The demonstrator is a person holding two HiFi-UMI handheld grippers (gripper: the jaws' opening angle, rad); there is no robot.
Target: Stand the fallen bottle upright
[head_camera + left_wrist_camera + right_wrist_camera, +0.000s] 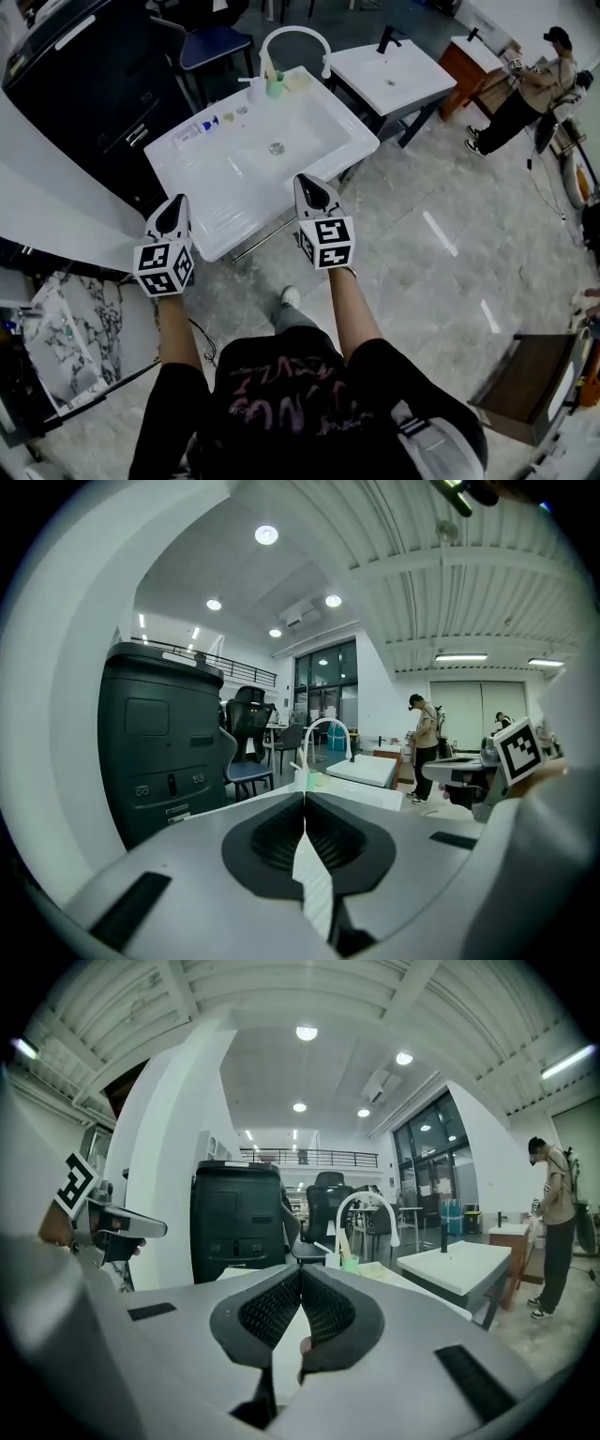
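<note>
A white basin (323,141) stands on a metal frame in front of me. Along its far-left rim lies a small clear bottle with a blue cap (199,127), beside other small items (234,114). A green cup (275,84) stands by the white arched tap (296,36). My left gripper (176,201) is shut and empty, just off the basin's near-left edge. My right gripper (311,181) is also shut and empty, over the basin's near rim. In the left gripper view the jaws (305,795) meet, and the right gripper view shows its jaws (301,1269) together. The bottle is hidden in both gripper views.
A second basin (412,89) with a black tap (387,39) stands to the right. A tall black cabinet (84,84) and a blue chair (214,45) are behind. A person (525,89) stands far right. A marble slab (70,337) lies at my left.
</note>
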